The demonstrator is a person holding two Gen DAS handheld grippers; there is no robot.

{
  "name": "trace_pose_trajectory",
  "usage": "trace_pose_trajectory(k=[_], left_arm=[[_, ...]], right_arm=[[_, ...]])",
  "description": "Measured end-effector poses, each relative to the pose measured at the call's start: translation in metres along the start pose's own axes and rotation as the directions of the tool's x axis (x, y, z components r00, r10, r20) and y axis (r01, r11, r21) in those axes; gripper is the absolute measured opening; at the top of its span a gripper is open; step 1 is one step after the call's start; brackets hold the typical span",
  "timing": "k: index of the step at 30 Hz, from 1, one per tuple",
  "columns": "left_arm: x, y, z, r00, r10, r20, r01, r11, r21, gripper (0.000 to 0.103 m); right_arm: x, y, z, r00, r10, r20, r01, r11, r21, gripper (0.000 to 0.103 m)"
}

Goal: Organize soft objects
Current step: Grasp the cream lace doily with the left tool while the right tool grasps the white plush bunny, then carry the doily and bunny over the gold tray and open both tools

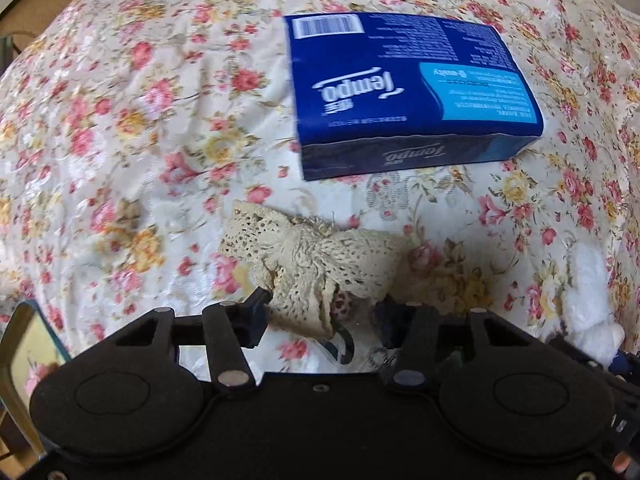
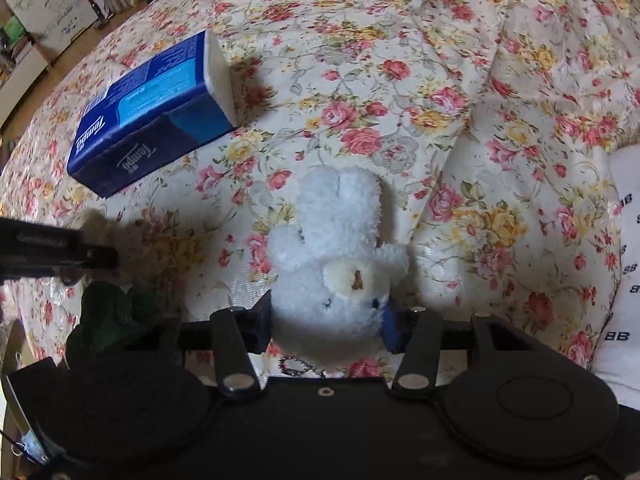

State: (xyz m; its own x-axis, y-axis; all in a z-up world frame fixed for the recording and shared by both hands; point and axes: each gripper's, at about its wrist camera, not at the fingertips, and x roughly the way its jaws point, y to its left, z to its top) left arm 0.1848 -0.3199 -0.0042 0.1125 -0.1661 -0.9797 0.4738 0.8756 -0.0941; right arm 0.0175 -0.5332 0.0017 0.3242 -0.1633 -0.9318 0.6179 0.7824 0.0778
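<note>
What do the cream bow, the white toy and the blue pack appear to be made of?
The cream bow looks like openwork lace or crochet, matte: holes show through the weave. The white toy looks like fluffy plush, with a fuzzy pile. The blue pack seems wrapped in glossy printed plastic film, slightly wrinkled at its edge; its white end suggests soft tissue inside.

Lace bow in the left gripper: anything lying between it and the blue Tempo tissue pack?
Nothing in the left wrist view: between the lace bow and the Tempo tissue pack only bare floral cloth shows.
</note>
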Motion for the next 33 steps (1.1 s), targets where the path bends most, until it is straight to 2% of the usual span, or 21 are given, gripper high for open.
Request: trace_pose_trajectory(k=[10,16,26,33], left_arm=[[-0.063,0.028,-0.023,0.998,-0.006,0.063,0.006,1.000,0.002,0.050],[-0.097,0.058,-0.048,0.996,-0.005,0.094,0.007,1.000,-0.017,0.050],[-0.116,0.144,-0.113,0.998,0.010,0.069,-0.003,0.994,-0.109,0.050],[-0.111,0.209,-0.158,0.997,0.057,0.056,-0.044,0.975,-0.219,0.050]], right_arm=[[-0.017,-0.008,-0.014,0.999,-0.039,0.032,0.038,0.999,0.030,0.050],[-0.037,0.009,-0.035,0.999,-0.042,0.033,0.042,0.999,-0.001,0.050],[-0.097,0.076,-0.081,0.997,0.024,0.072,-0.014,0.990,-0.139,0.050],[-0.136,0.147,-0.128,0.990,0.128,0.063,-0.104,0.948,-0.300,0.050]])
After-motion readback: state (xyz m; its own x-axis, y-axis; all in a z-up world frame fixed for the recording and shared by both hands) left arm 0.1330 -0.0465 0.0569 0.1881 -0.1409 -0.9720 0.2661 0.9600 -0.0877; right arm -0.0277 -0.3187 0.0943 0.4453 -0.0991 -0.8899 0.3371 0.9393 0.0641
